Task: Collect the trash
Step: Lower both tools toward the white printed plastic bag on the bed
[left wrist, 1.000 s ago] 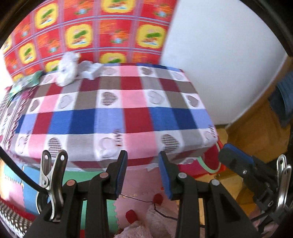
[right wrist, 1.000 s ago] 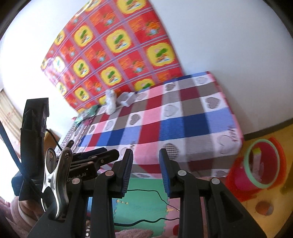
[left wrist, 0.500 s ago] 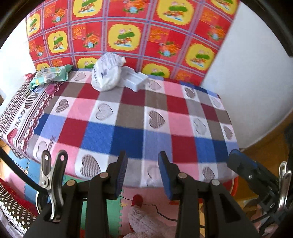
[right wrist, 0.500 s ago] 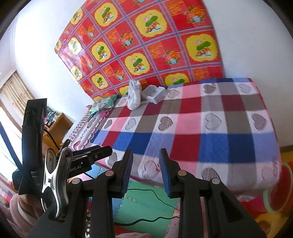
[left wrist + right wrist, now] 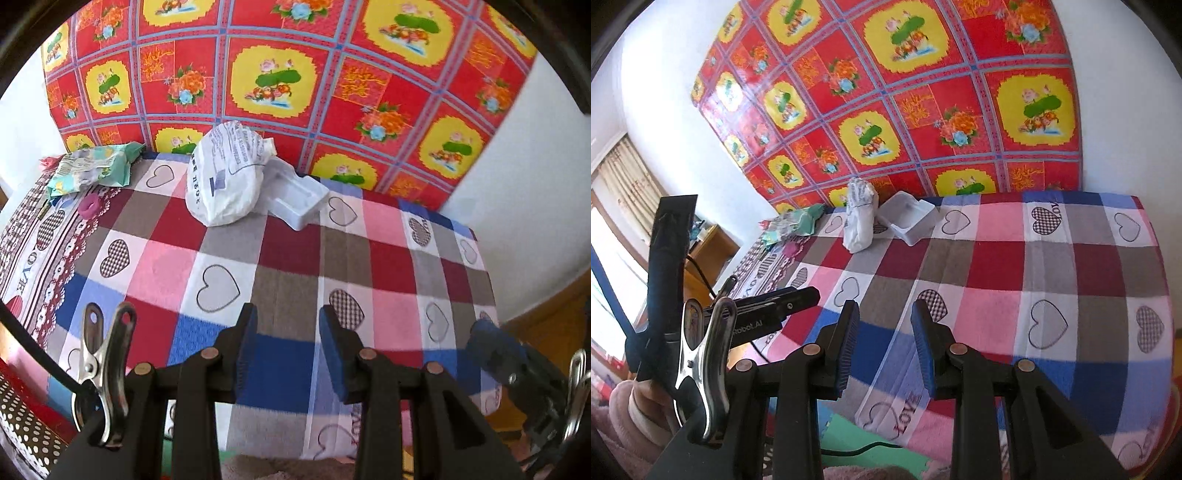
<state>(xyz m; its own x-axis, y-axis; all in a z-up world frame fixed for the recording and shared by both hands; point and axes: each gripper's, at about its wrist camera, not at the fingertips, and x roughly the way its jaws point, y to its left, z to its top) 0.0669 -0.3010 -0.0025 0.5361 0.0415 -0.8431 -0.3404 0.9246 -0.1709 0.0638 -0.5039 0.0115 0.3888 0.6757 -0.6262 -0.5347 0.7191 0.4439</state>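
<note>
- The step in hand looks like the approach: both grippers hang over the near edge of the counter, whose checked red, blue, pink and grey heart-print cloth (image 5: 288,258) is bare under them.
- The left gripper (image 5: 284,347) has its blue-padded jaws released, parted with nothing between them; the right gripper (image 5: 882,343) is the same, empty and parted.
- The trash lies at the far side, against the red and yellow flowered wall covering (image 5: 295,74): a crumpled white plastic bag with printed lettering (image 5: 225,181), touching a white moulded plastic tray (image 5: 295,195) on its right.
- Well to the left sits a crumpled green and white wrapper (image 5: 92,170), with a small pink ring-shaped piece (image 5: 88,206) near it.
- Best taken one item per gripper: left for the wrapper, right for the bag or tray.
- The bag is soft, so pinch a bunched fold, not the smooth bulge.
- The tray's thin wall wants a grip across its rim.
</note>
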